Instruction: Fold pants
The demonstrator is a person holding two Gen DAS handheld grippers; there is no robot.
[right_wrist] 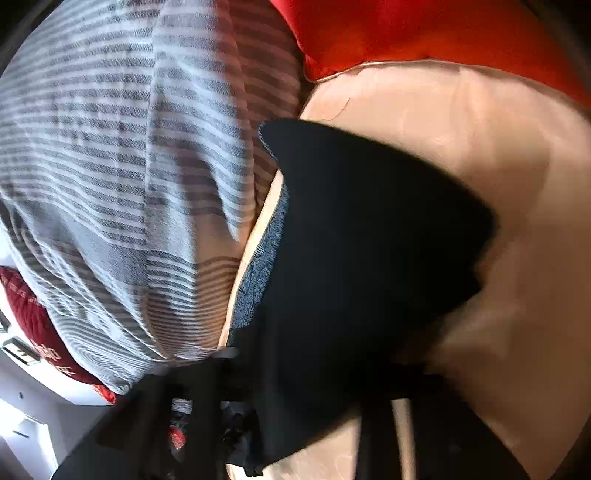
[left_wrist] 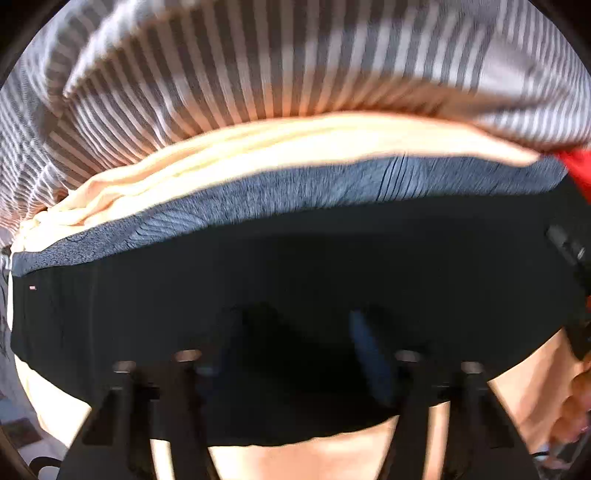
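Observation:
The black pants (left_wrist: 295, 266) with a blue-grey waistband (left_wrist: 303, 184) lie across a cream sheet (left_wrist: 295, 136). In the left wrist view my left gripper (left_wrist: 295, 354) sits low over the black cloth, its dark fingers apart, and the cloth hides the tips. In the right wrist view the pants (right_wrist: 362, 221) are bunched and partly lifted, with the waistband (right_wrist: 266, 251) along their left edge. My right gripper (right_wrist: 291, 376) is dark against the black cloth, which drapes over its fingers. I cannot tell how its jaws stand.
A grey and white striped blanket (left_wrist: 258, 59) is heaped beyond the pants and fills the left of the right wrist view (right_wrist: 110, 166). A red cushion (right_wrist: 424, 29) lies at the far right. A dark red cloth (right_wrist: 40, 325) and a white floor lie lower left.

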